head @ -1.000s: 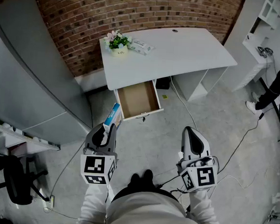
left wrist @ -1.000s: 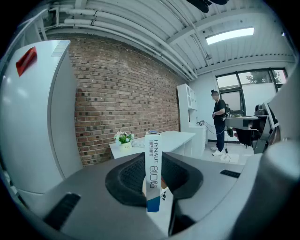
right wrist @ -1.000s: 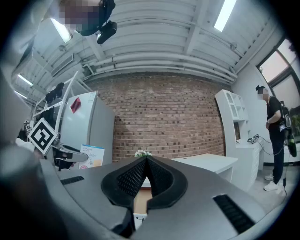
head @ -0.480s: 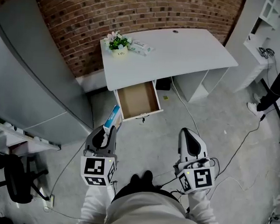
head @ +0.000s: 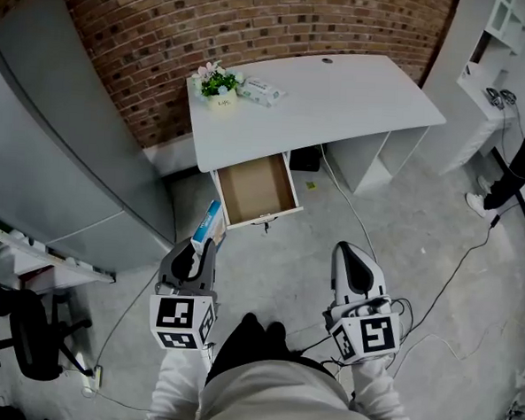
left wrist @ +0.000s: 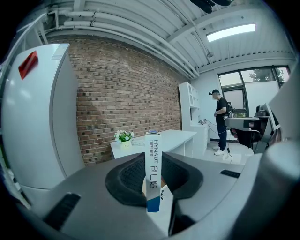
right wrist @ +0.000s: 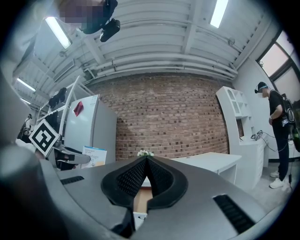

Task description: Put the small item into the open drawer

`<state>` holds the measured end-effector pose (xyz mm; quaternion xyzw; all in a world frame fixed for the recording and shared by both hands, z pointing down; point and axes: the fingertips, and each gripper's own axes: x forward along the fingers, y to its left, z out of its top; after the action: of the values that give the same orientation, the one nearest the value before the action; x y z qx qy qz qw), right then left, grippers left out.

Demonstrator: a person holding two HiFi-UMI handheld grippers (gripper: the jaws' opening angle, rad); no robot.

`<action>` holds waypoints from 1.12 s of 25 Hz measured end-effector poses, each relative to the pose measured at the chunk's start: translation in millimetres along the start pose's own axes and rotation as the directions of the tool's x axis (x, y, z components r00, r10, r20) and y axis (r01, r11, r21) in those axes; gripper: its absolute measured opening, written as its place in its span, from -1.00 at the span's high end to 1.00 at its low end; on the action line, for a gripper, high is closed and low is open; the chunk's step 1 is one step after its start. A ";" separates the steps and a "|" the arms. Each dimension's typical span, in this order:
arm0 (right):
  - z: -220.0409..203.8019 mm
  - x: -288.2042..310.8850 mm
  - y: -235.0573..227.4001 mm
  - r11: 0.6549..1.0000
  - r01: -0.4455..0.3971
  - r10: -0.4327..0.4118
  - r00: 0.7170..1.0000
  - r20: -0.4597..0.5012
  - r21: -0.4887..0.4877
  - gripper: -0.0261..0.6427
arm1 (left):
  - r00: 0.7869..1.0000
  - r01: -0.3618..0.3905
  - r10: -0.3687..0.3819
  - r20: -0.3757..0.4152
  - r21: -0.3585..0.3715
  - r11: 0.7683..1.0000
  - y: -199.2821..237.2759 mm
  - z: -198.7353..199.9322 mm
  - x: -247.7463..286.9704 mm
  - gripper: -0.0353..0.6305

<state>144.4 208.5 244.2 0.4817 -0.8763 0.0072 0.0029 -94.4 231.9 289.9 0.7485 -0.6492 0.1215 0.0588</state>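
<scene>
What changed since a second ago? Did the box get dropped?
Not much. The right gripper slid a little lower and to the left in the head view, and the person's dark leg came forward. Nothing was grabbed or let go. The left gripper still has its fingers shut on the blue and white box, and the drawer is still open.

Seen from overhead, the wearer is dressed in a pale top (head: pixel 264 400) with long white sleeves (head: pixel 174 387) and dark trousers (head: pixel 253 335). The left hand-held gripper (head: pixel 198 245) and right hand-held gripper (head: pixel 347 251) have smooth grey shells, black ribbed pads (right wrist: pixel 132 179) and white cubes (head: pixel 183 321) printed with black square markers.
</scene>
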 end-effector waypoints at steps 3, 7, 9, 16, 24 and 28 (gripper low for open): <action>1.1 2.5 -3.1 1.000 0.003 -0.003 1.000 0.003 0.003 0.84 | 1.000 -0.002 0.002 -0.012 0.007 1.000 0.9 -0.4 5.1 0.62; -3.8 15.4 -8.8 1.000 0.000 0.000 1.000 -0.003 0.016 0.84 | 1.000 -0.002 0.003 -0.017 0.010 1.000 1.2 1.3 19.9 0.62; -6.9 24.9 -8.9 1.000 0.000 0.000 1.000 -0.008 0.016 0.84 | 1.000 0.006 -0.006 -0.022 0.008 1.000 2.9 -0.9 29.6 0.62; -13.6 69.9 -18.9 1.000 0.011 -0.011 0.999 -0.038 0.009 0.84 | 0.998 0.040 -0.041 -0.055 -0.014 0.999 16.7 -11.4 79.3 0.62; -28.1 141.2 -35.5 0.999 0.036 -0.035 0.996 -0.077 0.020 0.84 | 0.993 0.079 -0.081 -0.083 -0.033 0.996 41.7 -15.4 151.3 0.62; -33.5 173.8 -44.6 0.998 0.055 -0.053 0.995 -0.089 0.024 0.84 | 0.989 0.111 -0.113 -0.096 -0.029 0.993 51.3 -14.8 186.5 0.62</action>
<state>88.9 38.4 280.2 0.5044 -0.8618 0.0402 0.0355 -122.8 49.2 348.7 0.7763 -0.6038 0.1468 0.1063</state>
